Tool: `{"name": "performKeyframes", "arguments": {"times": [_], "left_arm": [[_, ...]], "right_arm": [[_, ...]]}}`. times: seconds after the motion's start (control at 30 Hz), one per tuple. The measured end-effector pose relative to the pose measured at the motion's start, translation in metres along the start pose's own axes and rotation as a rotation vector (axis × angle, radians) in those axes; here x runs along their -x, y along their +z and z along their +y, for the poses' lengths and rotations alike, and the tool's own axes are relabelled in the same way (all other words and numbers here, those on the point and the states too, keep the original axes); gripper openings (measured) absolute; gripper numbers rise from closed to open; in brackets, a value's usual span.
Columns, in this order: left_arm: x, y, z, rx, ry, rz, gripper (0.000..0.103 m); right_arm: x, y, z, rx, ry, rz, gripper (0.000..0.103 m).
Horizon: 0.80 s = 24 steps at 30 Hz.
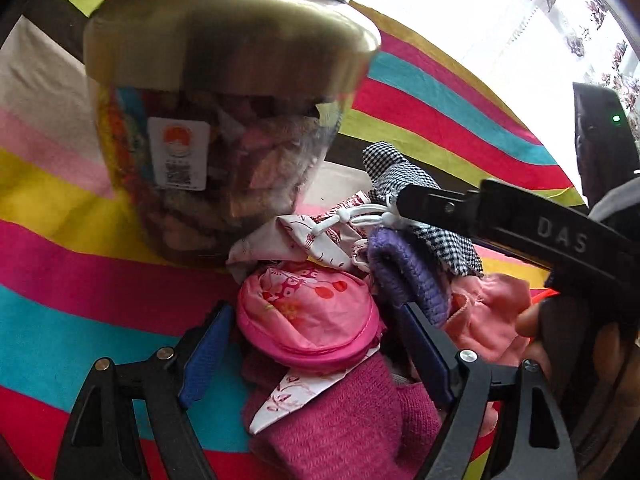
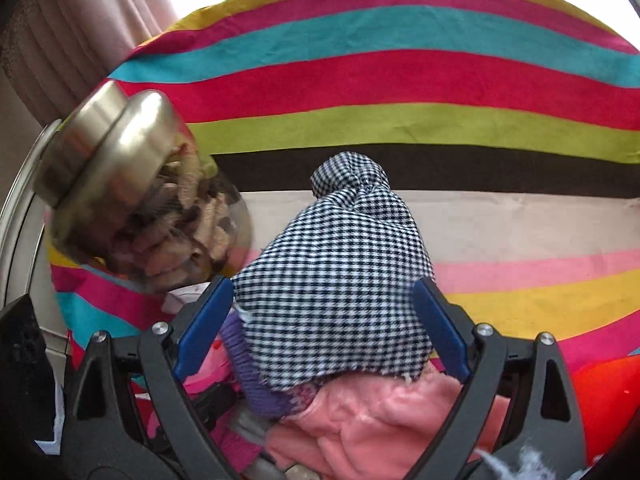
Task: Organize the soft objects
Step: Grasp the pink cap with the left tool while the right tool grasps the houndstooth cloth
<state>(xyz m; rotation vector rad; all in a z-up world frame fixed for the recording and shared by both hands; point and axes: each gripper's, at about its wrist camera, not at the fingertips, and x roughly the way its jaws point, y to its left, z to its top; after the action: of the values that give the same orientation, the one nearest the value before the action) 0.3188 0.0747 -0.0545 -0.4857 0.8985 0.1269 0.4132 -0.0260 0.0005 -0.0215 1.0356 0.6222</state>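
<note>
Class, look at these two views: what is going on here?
A person holds a two-finger tool in each hand over a heap of soft things on a striped cloth. The left tool stands open around a pink pouch, not yet gripping it. The right tool stands open around a checked cloth. A clear jar with a metal lid stands beside the heap. Nothing is lifted yet.

We count one jar (image 1: pixel 224 152) with a metal lid, standing on one striped cloth (image 1: pixel 60 208). Just beside the jar's base we count seven soft pieces: one checked cloth (image 2: pixel 340 280), one purple knit (image 1: pixel 404 276), one pale pink fleece (image 1: pixel 488 320), one round pink pouch (image 1: pixel 308 320), two white floral pieces (image 1: pixel 304 240), one magenta knit (image 1: pixel 340 412).
</note>
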Motion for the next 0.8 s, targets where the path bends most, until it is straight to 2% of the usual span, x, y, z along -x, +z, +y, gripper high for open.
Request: {"name": "performKeyframes", "arguments": {"times": [0.2,0.27,0.33,0.43,0.53,0.6,0.8], "left_arm": [[-0.017,-0.001,0.0,-0.013,-0.005,0.006,0.084],[-0.017,-0.001,0.001,-0.016,-0.016,0.001,0.08],[-0.018,0.0,0.001,-0.021,-0.021,-0.003,0.077],[-0.017,-0.001,0.003,-0.009,-0.037,-0.011,0.074],[-0.013,-0.002,0.013,-0.012,-0.04,-0.012,0.072],[-0.011,-0.002,0.017,-0.016,-0.037,-0.015,0.072],[0.001,-0.003,0.022,0.001,-0.054,-0.043,0.071]], "right_arm": [[-0.008,-0.001,-0.015,-0.057,0.014,-0.031,0.093],[-0.009,-0.002,-0.017,-0.065,0.02,-0.041,0.092],[-0.009,-0.003,-0.018,-0.064,0.023,-0.038,0.088],[-0.005,-0.005,-0.02,-0.057,0.012,-0.045,0.08],[-0.002,-0.008,-0.023,-0.06,0.017,-0.045,0.067],[0.002,-0.012,-0.026,-0.055,0.008,-0.047,0.053],[0.014,-0.018,-0.032,-0.058,-0.014,-0.081,0.033]]}}
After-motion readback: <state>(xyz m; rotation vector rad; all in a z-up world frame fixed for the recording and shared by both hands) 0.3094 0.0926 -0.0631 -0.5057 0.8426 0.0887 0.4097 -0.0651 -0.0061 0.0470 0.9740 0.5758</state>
